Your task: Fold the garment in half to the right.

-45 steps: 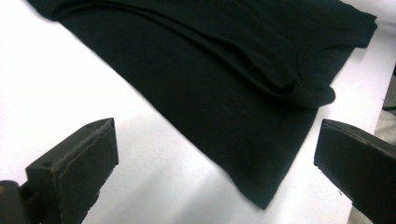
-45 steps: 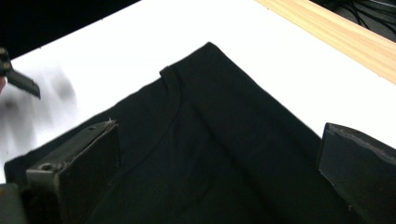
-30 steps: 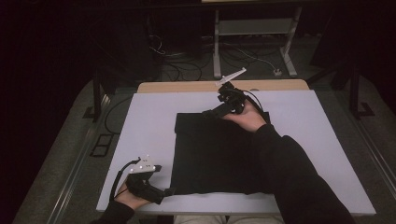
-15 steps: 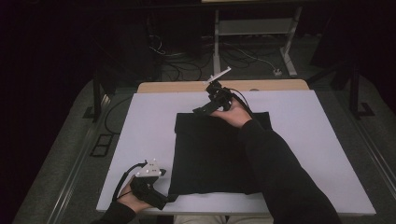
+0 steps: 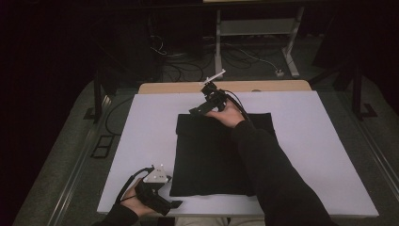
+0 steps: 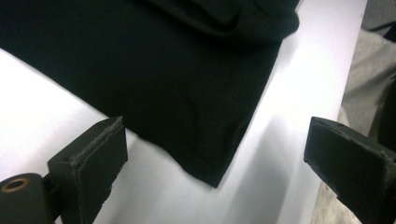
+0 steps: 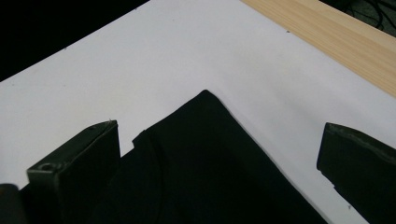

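Forearm (image 5: 268,174) hides black cloth (image 5: 207,155) right part; near edge cropped.

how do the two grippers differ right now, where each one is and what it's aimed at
The left gripper sits off the black cloth, at its near left corner; the right gripper is at the far left corner, its hand over the fabric. Both have jaws open, a cloth corner between them, ungripped.

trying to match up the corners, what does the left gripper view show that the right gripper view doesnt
Left gripper view: the near corner of the black cloth between the open jaws of the left gripper, and a thick fold farther off.
Right gripper view: the far corner between the open jaws of the right gripper, and a wooden strip beyond the sheet.
Both: the cloth lying flat on the white sheet.
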